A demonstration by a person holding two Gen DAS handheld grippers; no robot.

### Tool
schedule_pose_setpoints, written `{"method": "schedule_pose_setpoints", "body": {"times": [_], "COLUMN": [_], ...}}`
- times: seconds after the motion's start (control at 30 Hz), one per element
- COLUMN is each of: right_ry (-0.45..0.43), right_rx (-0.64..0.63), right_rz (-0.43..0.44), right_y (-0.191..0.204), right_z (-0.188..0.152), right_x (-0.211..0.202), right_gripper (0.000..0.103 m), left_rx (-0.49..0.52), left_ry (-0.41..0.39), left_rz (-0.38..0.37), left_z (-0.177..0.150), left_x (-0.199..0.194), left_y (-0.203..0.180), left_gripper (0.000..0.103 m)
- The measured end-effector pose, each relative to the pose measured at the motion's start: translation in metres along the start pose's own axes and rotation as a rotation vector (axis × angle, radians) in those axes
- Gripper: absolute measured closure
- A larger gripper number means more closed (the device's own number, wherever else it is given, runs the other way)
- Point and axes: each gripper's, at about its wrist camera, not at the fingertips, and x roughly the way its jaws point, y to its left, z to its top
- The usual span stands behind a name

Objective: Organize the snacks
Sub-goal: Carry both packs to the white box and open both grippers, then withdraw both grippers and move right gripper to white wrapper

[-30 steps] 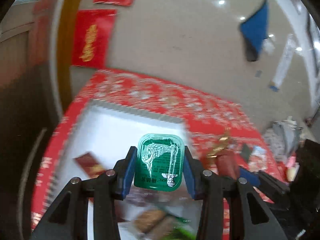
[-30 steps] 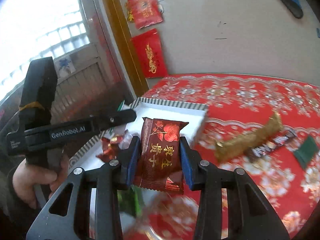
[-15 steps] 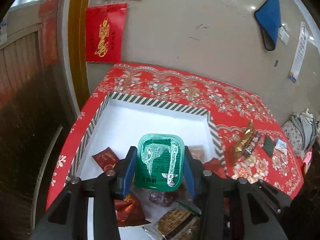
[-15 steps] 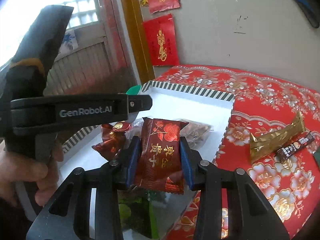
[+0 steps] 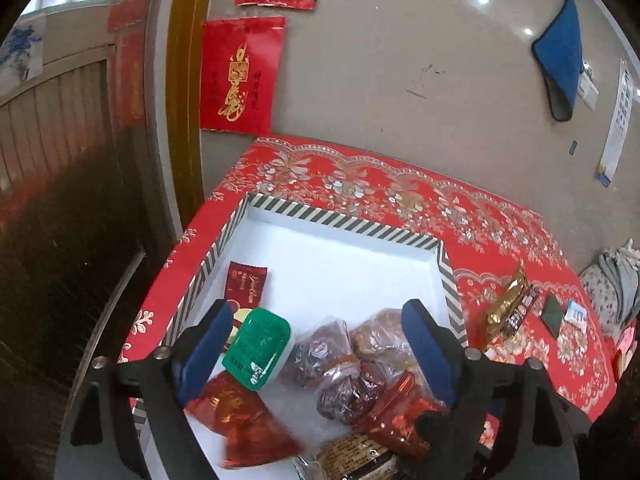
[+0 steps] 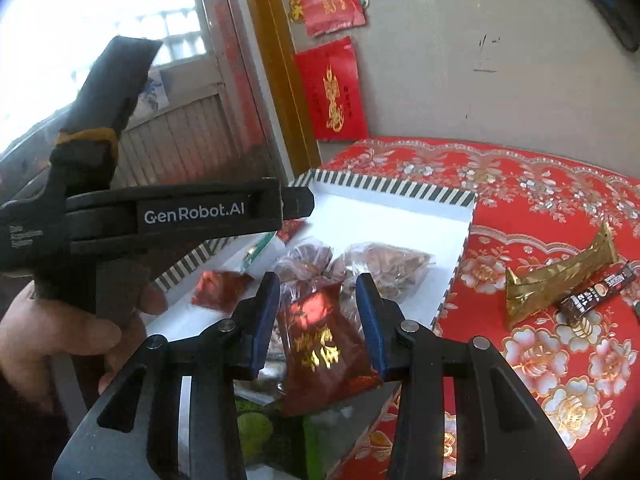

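Note:
A white box with a striped rim point(image 5: 340, 222) sits on the red floral cloth and holds several snacks. My left gripper point(image 5: 316, 348) is open above the box. The green jelly cup point(image 5: 258, 346) lies loose by its left finger, on other snacks. My right gripper point(image 6: 318, 320) is open over the box's near side, and the dark red packet point(image 6: 324, 354) lies below it, tilted, between the fingers. Clear bags of dried dates point(image 5: 336, 356) and red packets point(image 5: 236, 412) lie in the box. The left gripper's body point(image 6: 180, 212) shows in the right wrist view.
A gold wrapper point(image 6: 560, 276) and a dark bar point(image 6: 596, 292) lie on the cloth right of the box; they also show in the left wrist view point(image 5: 506, 304). A small dark green packet point(image 5: 554, 314) lies further right. The wall with red paper hangings point(image 5: 238, 76) stands behind.
Both grippers have opened. The green jelly cup has dropped from the left gripper into the box, and the dark red packet has dropped from the right gripper.

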Motion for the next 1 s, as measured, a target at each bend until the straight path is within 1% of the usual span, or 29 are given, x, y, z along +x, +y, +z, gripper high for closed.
{"method": "schedule_pose_setpoints", "body": {"times": [0.1,0.17,0.3,0.33,0.4,0.43,0.5,0.53,0.6,0.67,0.73,0.77,0.83,0.87,0.93,1.0], "right_ry": [-0.024,-0.032,-0.062,-0.073,-0.098,-0.113,-0.128,-0.133,-0.138,-0.146,-0.155,-0.157,-0.142,-0.134,-0.089,-0.039], "right_rx": [0.017,0.042,0.087,0.094,0.101,0.104,0.103,0.106,0.116,0.142,0.197,0.246,0.363,0.393,0.462,0.461], "right_rz": [-0.011,-0.014,-0.066,-0.078,-0.123,-0.155,-0.219,-0.254,-0.313,-0.389,-0.452,-0.474,-0.528,-0.533,-0.548,-0.585], "right_y": [-0.004,-0.01,-0.036,-0.046,-0.07,-0.089,-0.119,-0.135,-0.175,-0.22,-0.261,-0.286,-0.329,-0.341,-0.367,-0.376], "right_z": [0.003,0.008,0.02,0.021,0.023,0.021,0.018,0.017,0.013,0.009,0.004,0.0,-0.011,-0.014,-0.019,-0.021], "right_x": [-0.005,-0.012,-0.037,-0.047,-0.07,-0.085,-0.106,-0.117,-0.141,-0.167,-0.186,-0.194,-0.202,-0.201,-0.192,-0.181], "right_gripper": [0.064,0.064,0.064,0.062,0.053,0.044,0.043,0.043,0.043,0.042,0.041,0.041,0.041,0.041,0.041,0.041], "left_rx": [-0.001,0.024,0.121,0.147,0.204,0.237,0.273,0.28,0.269,0.228,0.215,0.211,0.202,0.196,0.208,0.247], "left_ry": [-0.024,-0.046,-0.095,-0.112,-0.151,-0.173,-0.214,-0.225,-0.238,-0.24,-0.225,-0.203,-0.151,-0.119,-0.056,-0.002], "left_rz": [-0.018,-0.015,-0.007,-0.003,-0.003,-0.01,-0.017,-0.033,-0.091,-0.165,-0.263,-0.288,-0.31,-0.321,-0.348,-0.34], "left_z": [0.001,0.001,-0.002,-0.003,-0.007,-0.009,-0.013,-0.015,-0.018,-0.02,-0.026,-0.03,-0.039,-0.045,-0.059,-0.074], "left_x": [-0.005,-0.009,-0.018,-0.021,-0.026,-0.031,-0.039,-0.042,-0.048,-0.054,-0.058,-0.057,-0.049,-0.043,-0.029,-0.018], "left_y": [-0.003,-0.009,-0.032,-0.038,-0.052,-0.06,-0.072,-0.078,-0.089,-0.102,-0.122,-0.134,-0.157,-0.169,-0.19,-0.207], "left_gripper": [0.013,0.006,0.003,0.002,0.0,0.0,0.0,0.0,0.0,0.0,0.0,0.0,0.0,0.0,0.0,0.0]}}
